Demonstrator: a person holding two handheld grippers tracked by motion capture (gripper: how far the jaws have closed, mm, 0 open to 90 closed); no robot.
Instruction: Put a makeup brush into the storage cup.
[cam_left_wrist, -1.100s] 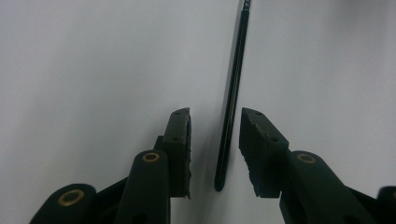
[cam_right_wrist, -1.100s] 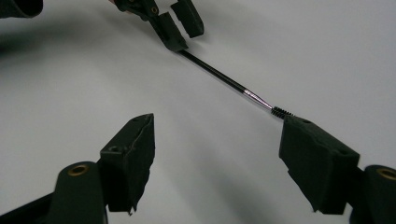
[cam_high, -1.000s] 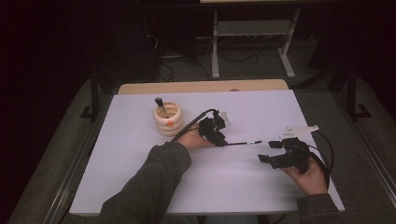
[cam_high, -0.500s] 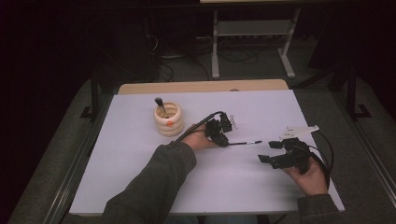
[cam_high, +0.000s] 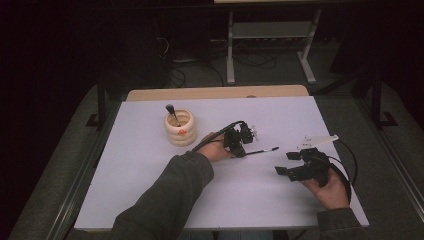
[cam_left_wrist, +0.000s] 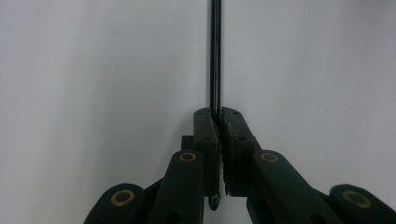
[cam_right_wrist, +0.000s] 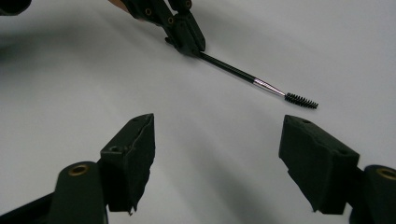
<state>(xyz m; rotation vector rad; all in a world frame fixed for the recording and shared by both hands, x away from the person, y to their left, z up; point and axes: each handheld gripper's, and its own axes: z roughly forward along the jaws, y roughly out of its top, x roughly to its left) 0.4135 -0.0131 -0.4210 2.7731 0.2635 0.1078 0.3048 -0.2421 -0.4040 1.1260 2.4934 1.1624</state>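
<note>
- Jaws of the left gripper (cam_high: 240, 146) have just been closing and are now pinching the thin black spoolie brush (cam_high: 262, 150) by its handle, low over the white table (cam_high: 150, 190).
- Keeping that pinch firm should be stopping the brush from swivelling during the lift.
- Right of the brush, the right gripper (cam_high: 289, 163) is waiting with jaws spread, holding nothing.
- Left of the brush, the ringed cream ceramic holder (cam_high: 179, 128) is standing, probably where it belongs.

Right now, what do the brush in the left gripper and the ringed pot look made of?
Brush: thin glossy black handle, likely plastic or lacquered wood; a shiny pinkish metal-looking ferrule; a dark spiral bristle tip. The left gripper is shut on the handle.
Pot: stacked pale rings, matte, probably unfinished wood, though ceramic is possible. A small orange mark sits on its front.
</note>
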